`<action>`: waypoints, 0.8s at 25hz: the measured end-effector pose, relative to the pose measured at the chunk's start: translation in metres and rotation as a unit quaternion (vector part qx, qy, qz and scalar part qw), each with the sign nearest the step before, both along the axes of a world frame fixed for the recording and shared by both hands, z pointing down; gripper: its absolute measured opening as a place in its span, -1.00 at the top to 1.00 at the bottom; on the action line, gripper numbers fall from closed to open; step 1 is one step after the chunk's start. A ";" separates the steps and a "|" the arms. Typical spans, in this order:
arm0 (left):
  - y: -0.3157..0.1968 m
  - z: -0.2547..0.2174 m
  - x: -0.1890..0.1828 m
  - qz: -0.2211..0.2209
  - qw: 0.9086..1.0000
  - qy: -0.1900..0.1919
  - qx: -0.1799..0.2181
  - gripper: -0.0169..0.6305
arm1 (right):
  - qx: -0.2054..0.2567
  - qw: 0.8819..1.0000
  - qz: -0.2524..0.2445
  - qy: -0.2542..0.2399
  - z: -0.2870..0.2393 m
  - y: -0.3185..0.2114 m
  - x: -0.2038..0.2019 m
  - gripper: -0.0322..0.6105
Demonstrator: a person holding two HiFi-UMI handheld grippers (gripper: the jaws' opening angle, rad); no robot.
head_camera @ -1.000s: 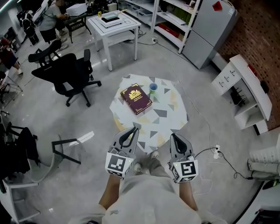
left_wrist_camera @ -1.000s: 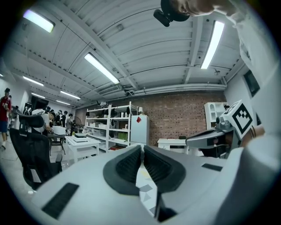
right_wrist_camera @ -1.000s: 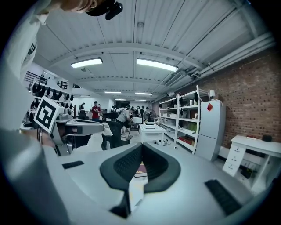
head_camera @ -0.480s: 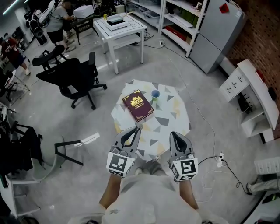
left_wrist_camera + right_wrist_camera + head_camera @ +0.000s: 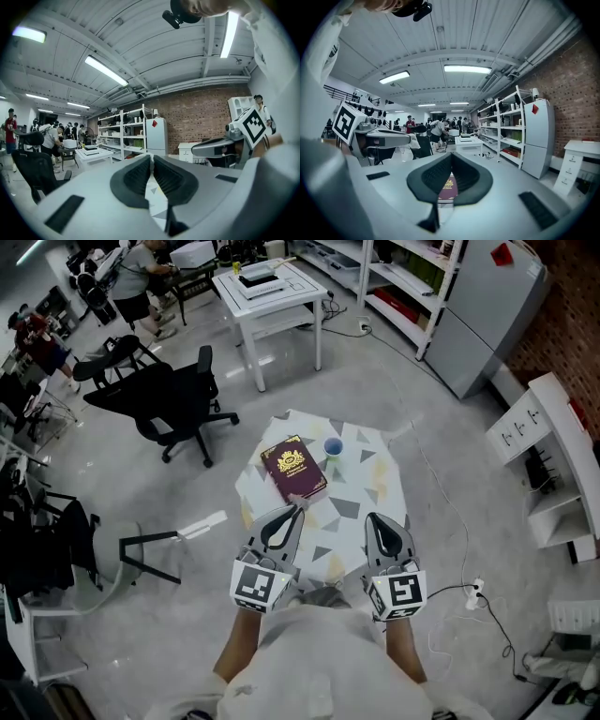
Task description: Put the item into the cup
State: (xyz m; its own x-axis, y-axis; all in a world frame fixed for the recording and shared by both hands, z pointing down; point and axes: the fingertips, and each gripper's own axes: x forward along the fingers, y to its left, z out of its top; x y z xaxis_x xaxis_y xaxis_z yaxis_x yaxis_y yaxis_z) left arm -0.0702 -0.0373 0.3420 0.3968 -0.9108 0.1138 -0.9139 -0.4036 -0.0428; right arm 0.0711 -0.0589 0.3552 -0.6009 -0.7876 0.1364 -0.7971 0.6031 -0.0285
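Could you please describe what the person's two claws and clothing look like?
The left claw and right claw are matching light grey, wedge-shaped shells that narrow towards the front, with black ribbed pads inside. Each carries a white cube printed with black square markers at its rear. The person wears a light-coloured top.

From here the cup (image 5: 333, 447), at one o'clock off the book (image 5: 293, 468), is too small to see inside. The worktop (image 5: 370, 479) has its six-o'clock edge hidden behind the left gripper (image 5: 296, 509) and right gripper (image 5: 371, 518).
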 end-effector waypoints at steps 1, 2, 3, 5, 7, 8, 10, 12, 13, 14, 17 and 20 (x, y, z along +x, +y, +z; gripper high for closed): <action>-0.004 0.001 0.002 -0.005 1.000 -0.002 -0.002 0.86 | -0.002 1.000 -0.004 -0.003 0.001 -0.005 0.002 0.88; -0.007 0.002 0.004 -0.009 1.000 -0.005 -0.005 0.86 | -0.003 1.000 -0.009 -0.005 0.002 -0.010 0.005 0.88; -0.010 0.002 0.006 -0.015 1.000 -0.007 -0.007 0.86 | -0.006 1.000 -0.013 -0.007 0.003 -0.014 0.007 0.88; -0.017 0.000 0.011 -0.025 1.000 -0.013 -0.007 0.86 | -0.010 1.000 -0.023 -0.012 0.006 -0.022 0.012 0.88; -0.022 -0.001 0.016 -0.034 0.999 -0.019 -0.009 0.86 | -0.013 0.999 -0.034 -0.017 0.007 -0.029 0.016 0.88; -0.024 -0.002 0.018 -0.038 0.999 -0.023 -0.011 0.86 | -0.013 0.999 -0.039 -0.019 0.007 -0.032 0.017 0.88; -0.029 -0.005 0.024 -0.045 0.998 -0.030 -0.010 0.86 | -0.014 0.998 -0.051 -0.025 0.007 -0.040 0.018 0.88; -0.031 -0.006 0.029 -0.053 0.998 -0.034 -0.013 0.86 | -0.015 0.997 -0.062 -0.031 0.007 -0.045 0.019 0.88; -0.032 -0.006 0.031 -0.057 0.998 -0.036 -0.015 0.86 | -0.017 0.997 -0.066 -0.035 0.009 -0.048 0.019 0.88; -0.033 -0.005 0.033 -0.060 0.997 -0.038 -0.016 0.86 | -0.019 0.997 -0.071 -0.037 0.010 -0.050 0.020 0.88; -0.038 -0.003 0.037 -0.065 0.997 -0.044 -0.019 0.86 | -0.021 0.996 -0.077 -0.042 0.013 -0.057 0.020 0.88; -0.047 -0.003 0.040 -0.067 0.996 -0.049 -0.017 0.86 | -0.017 0.996 -0.079 -0.046 0.012 -0.065 0.021 0.88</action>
State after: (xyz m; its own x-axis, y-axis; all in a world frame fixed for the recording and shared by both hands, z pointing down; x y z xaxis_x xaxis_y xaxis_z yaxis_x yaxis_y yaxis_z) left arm -0.0300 -0.0841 0.3387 0.2583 -0.9497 0.1770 -0.9517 -0.2817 -0.1225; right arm 0.0919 -0.1236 0.3667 -0.7278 -0.6784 0.1001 -0.6857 0.7178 -0.1208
